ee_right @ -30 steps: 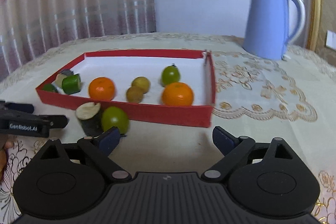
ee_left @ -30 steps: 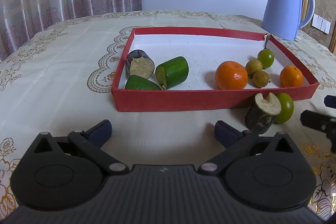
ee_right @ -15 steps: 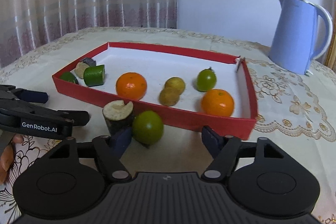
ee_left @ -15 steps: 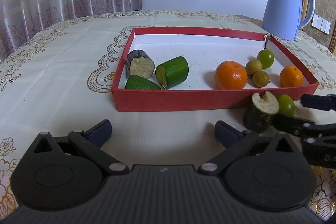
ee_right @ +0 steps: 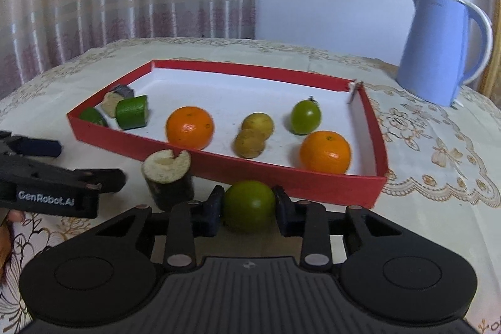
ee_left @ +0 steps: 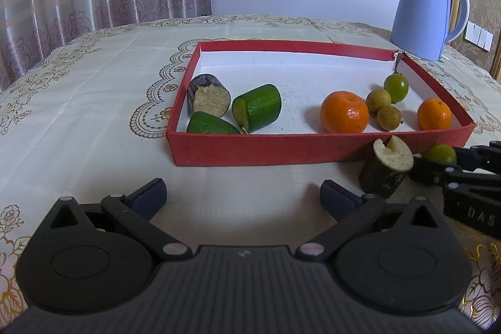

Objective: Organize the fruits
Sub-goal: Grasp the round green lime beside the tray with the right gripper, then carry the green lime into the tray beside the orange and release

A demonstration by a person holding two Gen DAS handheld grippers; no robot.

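Note:
A red tray (ee_left: 250, 146) (ee_right: 281, 174) holds cut green and dark pieces at its left and two oranges (ee_right: 189, 127), two small brown fruits and a green fruit at its right. A green lime (ee_right: 249, 205) (ee_left: 442, 153) lies on the cloth in front of the tray. My right gripper (ee_right: 249, 210) is closed on it from both sides. A dark cut piece (ee_right: 168, 177) (ee_left: 385, 166) stands just left of it. My left gripper (ee_left: 242, 194) is open and empty over bare cloth in front of the tray.
A blue kettle (ee_left: 422, 17) (ee_right: 444, 49) stands behind the tray's right corner. The table has an embroidered cream cloth (ee_left: 94, 89). Curtains hang behind at the left. The left gripper also shows at the left of the right wrist view (ee_right: 56, 174).
My right gripper moved forward and left to the lime and shut on it. The left gripper has stayed still.

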